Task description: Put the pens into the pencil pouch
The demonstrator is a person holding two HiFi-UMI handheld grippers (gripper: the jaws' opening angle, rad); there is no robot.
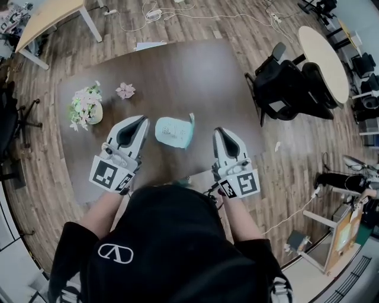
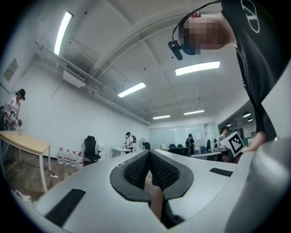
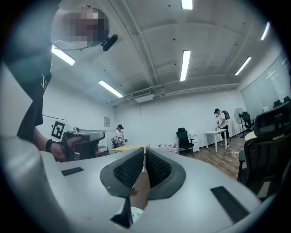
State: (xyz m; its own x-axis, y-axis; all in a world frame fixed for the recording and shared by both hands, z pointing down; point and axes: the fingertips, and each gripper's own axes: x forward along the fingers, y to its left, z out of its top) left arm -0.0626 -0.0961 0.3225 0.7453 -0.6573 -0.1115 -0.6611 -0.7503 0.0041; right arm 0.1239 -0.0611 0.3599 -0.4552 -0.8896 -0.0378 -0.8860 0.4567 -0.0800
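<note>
A pale blue pencil pouch [image 1: 173, 131] lies near the middle of the dark brown table [image 1: 177, 71]. I can make out no pens in any view. My left gripper [image 1: 135, 120] is raised to the left of the pouch, and in the left gripper view its pads [image 2: 136, 170] meet at the tips with nothing between them. My right gripper [image 1: 220, 130] is held to the right of the pouch; its pads [image 3: 128, 167] also stand together and empty. Both grippers [image 2: 148, 152] [image 3: 144, 150] point out level across the room, well above the tabletop.
A pot of pale flowers [image 1: 86, 106] and a small pink flower [image 1: 125, 90] sit at the table's left. A sheet of paper [image 1: 149, 45] lies at its far edge. Black office chairs [image 1: 290, 83] and a round table [image 1: 324, 59] stand to the right, with cables [image 1: 177, 18] on the floor beyond.
</note>
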